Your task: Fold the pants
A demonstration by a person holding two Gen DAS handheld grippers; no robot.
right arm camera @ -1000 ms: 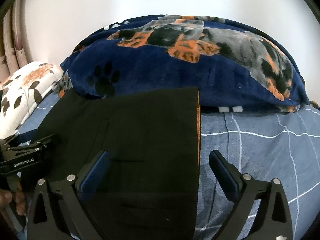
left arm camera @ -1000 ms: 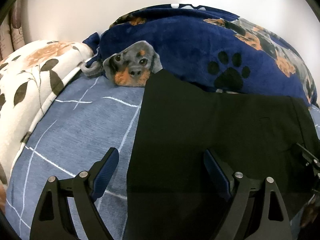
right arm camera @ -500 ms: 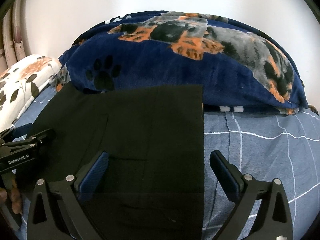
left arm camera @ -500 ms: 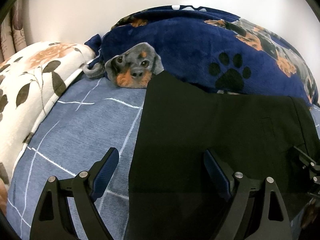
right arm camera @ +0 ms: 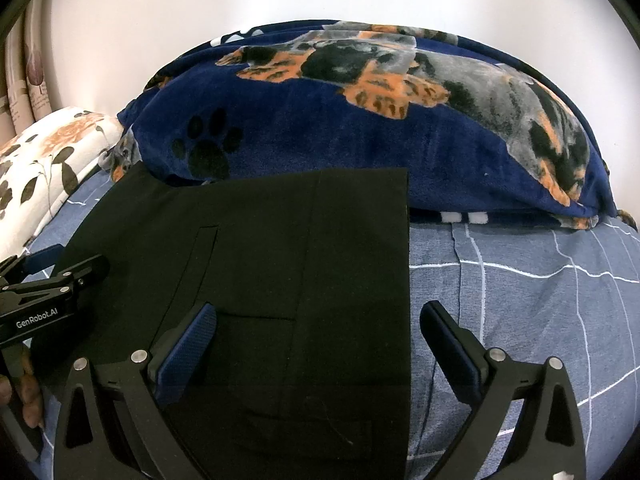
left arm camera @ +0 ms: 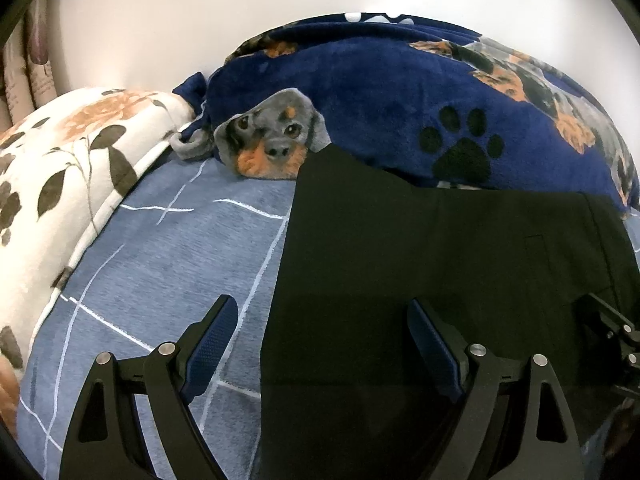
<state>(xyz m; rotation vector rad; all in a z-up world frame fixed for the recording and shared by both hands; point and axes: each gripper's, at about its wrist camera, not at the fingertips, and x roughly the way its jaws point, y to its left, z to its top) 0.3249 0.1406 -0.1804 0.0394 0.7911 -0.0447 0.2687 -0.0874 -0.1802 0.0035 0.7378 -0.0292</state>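
Blue checked bed (left arm camera: pixel 160 248) carries the black pants (right arm camera: pixel 304 264), folded flat, their far edge at twelve o'clock against the dog blanket (right arm camera: pixel 360 128). Left hand-held gripper (left arm camera: pixel 322 340) and right hand-held gripper (right arm camera: pixel 318 340) both hover released over the pants.

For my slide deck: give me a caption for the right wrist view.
Open right tool above folded black pants on a blue checked bedsheet, dog-print blanket behind.
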